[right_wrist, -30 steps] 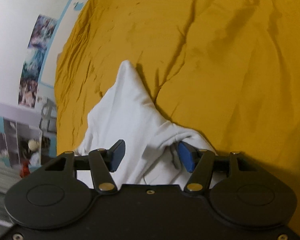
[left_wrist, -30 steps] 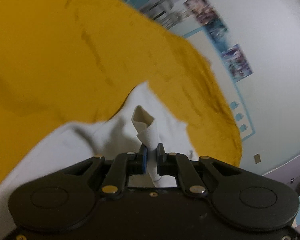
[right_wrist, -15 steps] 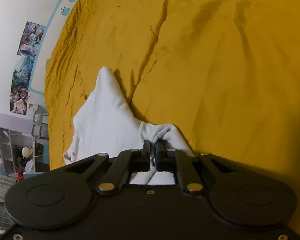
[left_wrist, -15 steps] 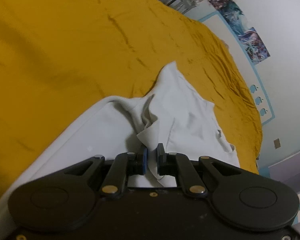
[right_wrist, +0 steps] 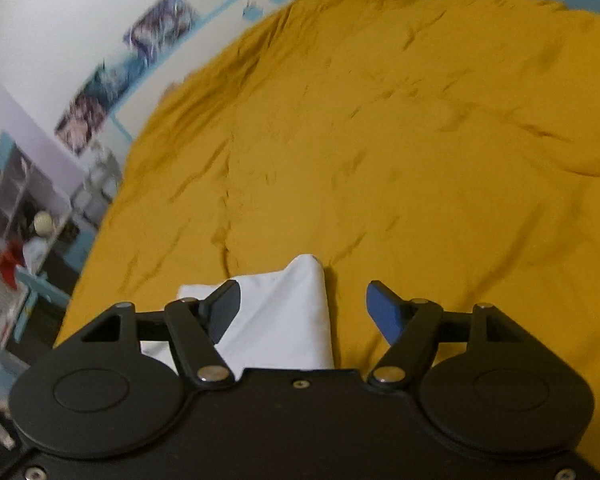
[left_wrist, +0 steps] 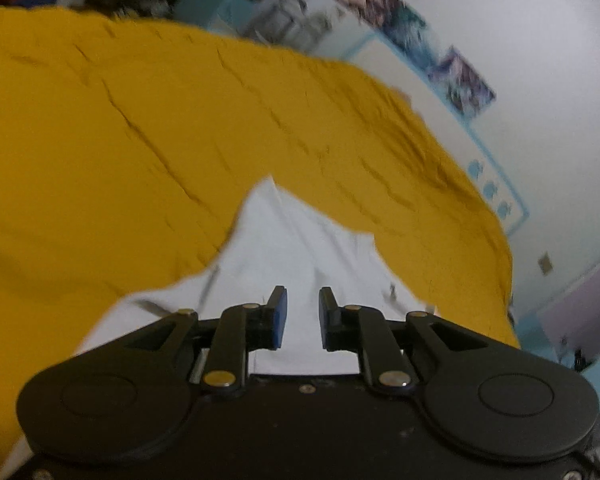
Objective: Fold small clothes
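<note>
Left wrist view: my left hand-held gripper (left_wrist: 302, 306) just spread, nothing pinched, above the small white cotton garment (left_wrist: 284, 248) lying on the mustard-yellow bedspread (left_wrist: 140, 140). Right hand-held gripper (right_wrist: 305, 307) just opened wide too, empty.

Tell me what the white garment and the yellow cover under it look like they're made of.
White garment: thin woven or knit fabric, likely cotton, matte, lying in soft folds with a stitched seam. Yellow cover: thicker matte cloth, possibly a cotton bedspread, creased all over, no sheen.
</note>
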Demonstrator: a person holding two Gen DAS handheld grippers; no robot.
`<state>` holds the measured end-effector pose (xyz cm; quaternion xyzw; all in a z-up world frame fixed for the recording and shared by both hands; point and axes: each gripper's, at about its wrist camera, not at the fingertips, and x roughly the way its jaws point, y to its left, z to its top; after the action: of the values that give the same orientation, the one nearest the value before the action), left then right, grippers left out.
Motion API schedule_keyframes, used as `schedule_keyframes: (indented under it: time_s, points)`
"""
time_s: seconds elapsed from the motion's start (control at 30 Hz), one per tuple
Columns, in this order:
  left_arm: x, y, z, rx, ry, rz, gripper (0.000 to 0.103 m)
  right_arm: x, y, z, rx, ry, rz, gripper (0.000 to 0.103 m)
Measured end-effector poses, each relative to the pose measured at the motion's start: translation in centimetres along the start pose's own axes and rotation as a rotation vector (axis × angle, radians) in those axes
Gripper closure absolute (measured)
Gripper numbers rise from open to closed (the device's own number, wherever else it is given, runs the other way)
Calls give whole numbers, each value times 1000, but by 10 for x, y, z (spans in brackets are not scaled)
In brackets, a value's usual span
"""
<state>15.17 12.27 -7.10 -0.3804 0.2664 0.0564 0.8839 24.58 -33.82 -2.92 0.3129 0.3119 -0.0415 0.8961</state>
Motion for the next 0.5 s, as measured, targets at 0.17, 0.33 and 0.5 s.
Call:
schedule_keyframes:
  time_s: [0.17, 0.33, 0.5]
  points:
    - [49, 12, -7, -33, 118, 70, 90, 43, -13, 7, 127, 28, 42, 31]
    - [57, 25, -20, -12, 141, 83, 90, 68, -18, -1, 189, 72, 99, 34]
    - [64, 26, -19, 4, 145, 77, 87, 70, -7, 2, 133, 61, 116, 93]
